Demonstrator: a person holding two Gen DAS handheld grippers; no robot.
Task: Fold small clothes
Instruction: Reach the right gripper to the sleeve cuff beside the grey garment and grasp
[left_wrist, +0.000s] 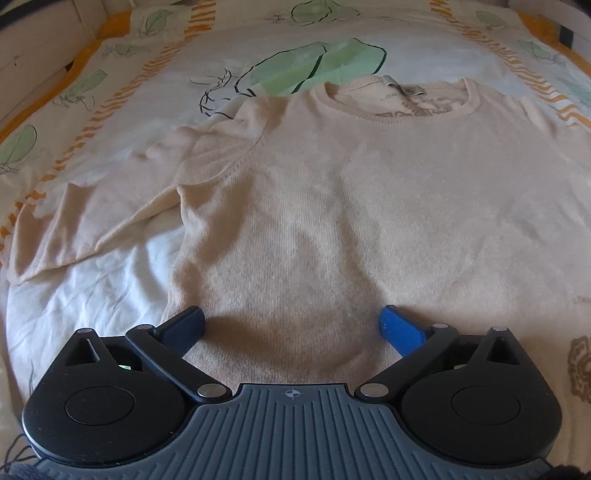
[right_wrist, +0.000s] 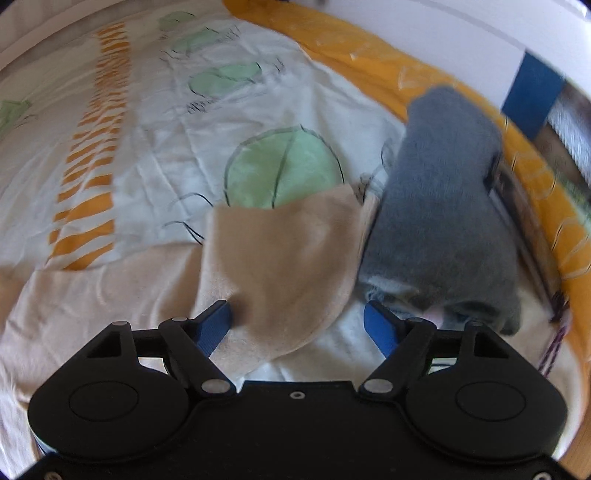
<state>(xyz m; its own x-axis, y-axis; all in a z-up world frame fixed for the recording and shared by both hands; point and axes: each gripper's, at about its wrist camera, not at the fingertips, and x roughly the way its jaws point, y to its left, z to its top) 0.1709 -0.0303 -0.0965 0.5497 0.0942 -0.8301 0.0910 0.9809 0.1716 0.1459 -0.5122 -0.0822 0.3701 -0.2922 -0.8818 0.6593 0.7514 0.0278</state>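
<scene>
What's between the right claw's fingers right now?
In the right wrist view, the beige sleeve of the sweater lies between the right claw fingers, touching the left one; the pads stand apart, not pinching it. White bedsheet shows beside it.

The left wrist camera is looking steeply down along its jaws, sitting close above the lower body of a beige sweater (left_wrist: 332, 206) spread on a bed (left_wrist: 110, 92), facing toward the neckline. The right wrist camera is tilting down too, hovering near the sweater's sleeve (right_wrist: 280, 254) beside a folded grey garment (right_wrist: 443, 206). Both views are sharing the sweater and the leaf-patterned bed cover.
</scene>
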